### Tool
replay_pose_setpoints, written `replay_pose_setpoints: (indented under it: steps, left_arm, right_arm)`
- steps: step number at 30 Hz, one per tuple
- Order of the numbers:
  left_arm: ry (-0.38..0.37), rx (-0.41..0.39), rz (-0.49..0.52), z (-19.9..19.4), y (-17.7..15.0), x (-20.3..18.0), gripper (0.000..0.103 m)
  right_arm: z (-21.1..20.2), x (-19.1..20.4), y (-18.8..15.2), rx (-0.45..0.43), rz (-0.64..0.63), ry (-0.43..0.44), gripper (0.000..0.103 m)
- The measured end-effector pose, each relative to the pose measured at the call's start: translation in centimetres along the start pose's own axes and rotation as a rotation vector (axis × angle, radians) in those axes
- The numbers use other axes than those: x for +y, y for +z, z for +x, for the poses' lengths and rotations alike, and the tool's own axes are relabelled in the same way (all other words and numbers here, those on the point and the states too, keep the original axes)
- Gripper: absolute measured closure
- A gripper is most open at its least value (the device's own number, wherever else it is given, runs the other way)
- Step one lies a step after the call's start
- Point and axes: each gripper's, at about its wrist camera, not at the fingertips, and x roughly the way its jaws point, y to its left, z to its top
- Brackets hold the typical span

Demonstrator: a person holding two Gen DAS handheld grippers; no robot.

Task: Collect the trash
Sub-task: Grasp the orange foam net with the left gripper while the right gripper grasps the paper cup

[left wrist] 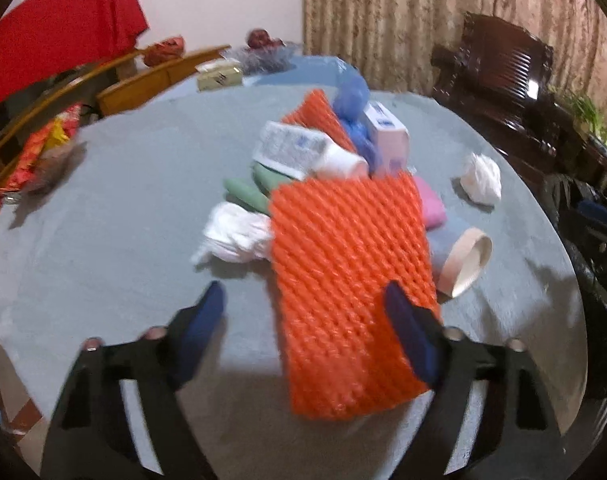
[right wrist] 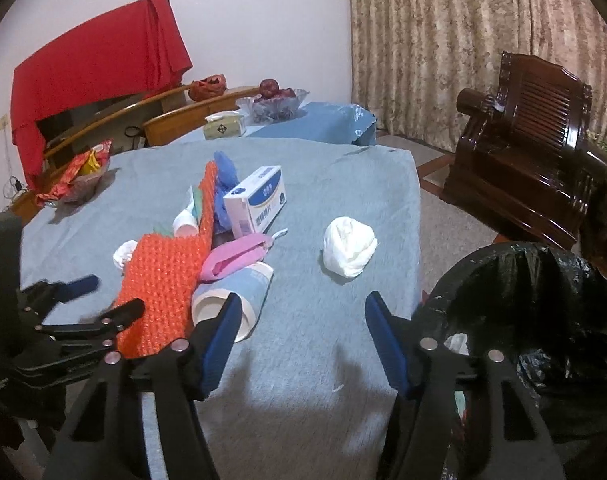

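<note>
A pile of trash lies on the grey-blue tablecloth (right wrist: 311,360). In it are an orange foam net (left wrist: 343,272) (right wrist: 163,280), a paper cup on its side (left wrist: 465,264) (right wrist: 231,300), a pink wrapper (right wrist: 235,256), a white and blue box (right wrist: 259,200) and a crumpled tissue (left wrist: 235,232). Another crumpled tissue (right wrist: 349,250) lies apart to the right. My left gripper (left wrist: 303,296) (right wrist: 107,295) is open over the net's near end, its left pad clear of the net. My right gripper (right wrist: 303,302) is open above bare cloth, its left finger beside the cup.
A bin lined with a black bag (right wrist: 535,300) stands off the table's right edge. A dark wooden armchair (right wrist: 535,152) is behind it. A snack bowl (right wrist: 83,180), a tissue box (right wrist: 223,126) and a fruit bowl (right wrist: 271,100) sit further back.
</note>
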Motion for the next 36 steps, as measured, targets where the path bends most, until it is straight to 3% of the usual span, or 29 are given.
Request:
replay_pose_setpoints:
  steps: [1, 3, 6, 9, 21, 36]
  left_arm:
    - [-0.012, 0.008, 0.001, 0.3, -0.1, -0.1, 0.033]
    - [-0.047, 0.026, -0.004, 0.8, -0.2, -0.3, 0.055]
    - [-0.082, 0.034, -0.006, 0.8, -0.3, -0.4, 0.077]
    - [-0.08, 0.016, 0.006, 0.2, -0.4, -0.6, 0.088]
    - [-0.062, -0.06, -0.031, -3.1, 0.5, 1.5, 0.09]
    - [-0.019, -0.065, -0.039, -3.5, 0.6, 3.5, 0.09]
  right_arm:
    - [0.1, 0.0, 0.0, 0.003, -0.003, 0.0, 0.04]
    - [0.4, 0.1, 0.1, 0.006, -0.01, 0.0, 0.04]
    - [0.6, 0.3, 0.2, 0.01, -0.018, 0.003, 0.04]
    - [0.9, 0.6, 0.3, 0.01, -0.02, 0.009, 0.04]
    - [2.4, 3.1, 0.6, 0.02, -0.026, 0.061, 0.04]
    - [7.6, 5.6, -0.4, 0.119, -0.014, 0.084, 0.04]
